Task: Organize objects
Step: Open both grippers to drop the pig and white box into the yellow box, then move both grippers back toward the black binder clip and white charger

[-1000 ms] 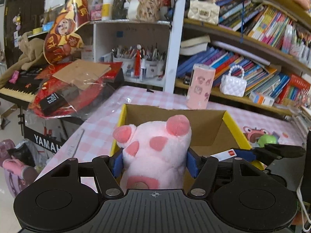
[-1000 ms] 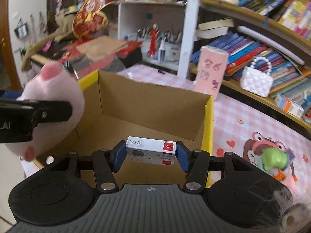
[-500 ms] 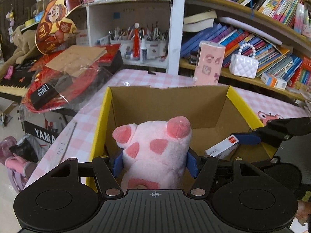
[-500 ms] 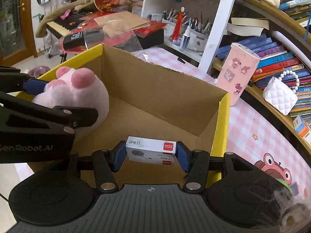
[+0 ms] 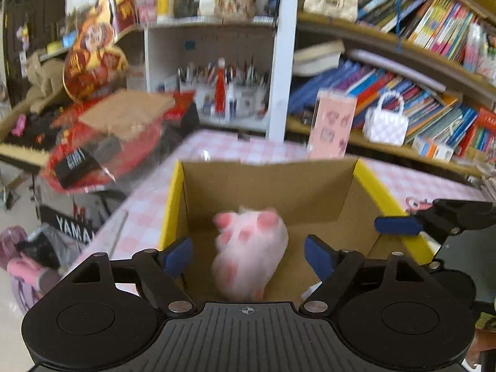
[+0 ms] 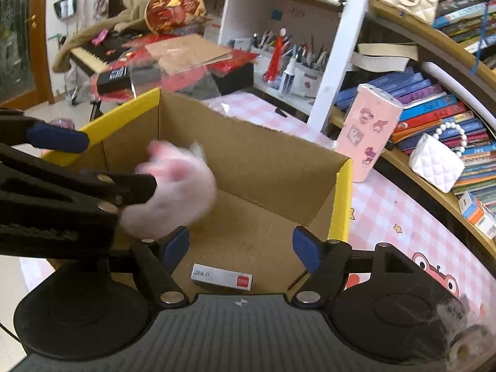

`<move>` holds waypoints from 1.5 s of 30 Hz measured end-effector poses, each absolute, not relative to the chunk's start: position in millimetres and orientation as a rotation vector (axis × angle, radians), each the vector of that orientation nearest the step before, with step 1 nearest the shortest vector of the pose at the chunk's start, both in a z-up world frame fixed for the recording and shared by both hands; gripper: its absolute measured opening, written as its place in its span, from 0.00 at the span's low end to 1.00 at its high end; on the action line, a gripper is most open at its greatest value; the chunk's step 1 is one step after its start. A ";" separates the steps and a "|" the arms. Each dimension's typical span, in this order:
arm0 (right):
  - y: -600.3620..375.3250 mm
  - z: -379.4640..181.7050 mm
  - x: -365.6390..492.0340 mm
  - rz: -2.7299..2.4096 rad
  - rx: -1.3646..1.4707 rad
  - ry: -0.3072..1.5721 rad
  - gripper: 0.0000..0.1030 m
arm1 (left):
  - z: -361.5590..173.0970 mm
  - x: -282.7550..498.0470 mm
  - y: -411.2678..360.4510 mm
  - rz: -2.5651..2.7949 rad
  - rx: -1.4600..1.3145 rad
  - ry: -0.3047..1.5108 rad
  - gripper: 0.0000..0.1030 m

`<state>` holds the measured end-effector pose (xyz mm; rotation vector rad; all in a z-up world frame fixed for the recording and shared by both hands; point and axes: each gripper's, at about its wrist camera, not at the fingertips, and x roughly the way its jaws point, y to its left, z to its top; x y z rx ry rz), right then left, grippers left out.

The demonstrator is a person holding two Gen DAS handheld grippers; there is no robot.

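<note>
Left tool: the black two-finger left tool (image 5: 248,255) with blue pads hangs over the near edge of the box, its jaws opening; the pads stand clear of the toy on both sides, so it is released.
Pink toy: a soft pink plush toy (image 5: 251,252) with darker pink paw spots, blurred, sits between the left tool's pads without touching them, inside the box by its left wall. In the right wrist view it shows at the left of the box (image 6: 176,192), partly behind the left tool's fingers.
Right tool: the black right tool (image 6: 240,246) with blue pads is also released, its jaws opening, nothing between the pads.
Small box: a flat white cardboard packet with a red corner label (image 6: 221,277) lies on the box floor, near the front, below the right tool's open pads and apart from them.
Carton: an open brown cardboard box with yellow-edged flaps (image 6: 341,198) stands on the desk; both task items are in it.
Desk: covered in a pink-and-white checked cloth (image 6: 396,210).
Behind the carton: a tall pink case with cartoon stickers (image 6: 367,136) stands upright on the desk, near the back right corner of the carton.
Shelf: a white quilted handbag with a bead handle (image 6: 437,161) rests in front of a row of books.
</note>
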<state>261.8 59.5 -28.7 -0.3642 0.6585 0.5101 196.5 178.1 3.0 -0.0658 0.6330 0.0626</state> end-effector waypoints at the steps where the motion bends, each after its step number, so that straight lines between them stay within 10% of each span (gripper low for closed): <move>1: 58.9 -25.0 258.9 0.507 -0.352 0.646 0.70 | 8.0 191.5 177.7 0.064 -0.064 0.616 0.80; 45: -3.1 -41.6 10.1 0.084 -0.031 0.741 0.75 | -21.0 -18.9 175.1 0.052 -0.150 0.730 0.89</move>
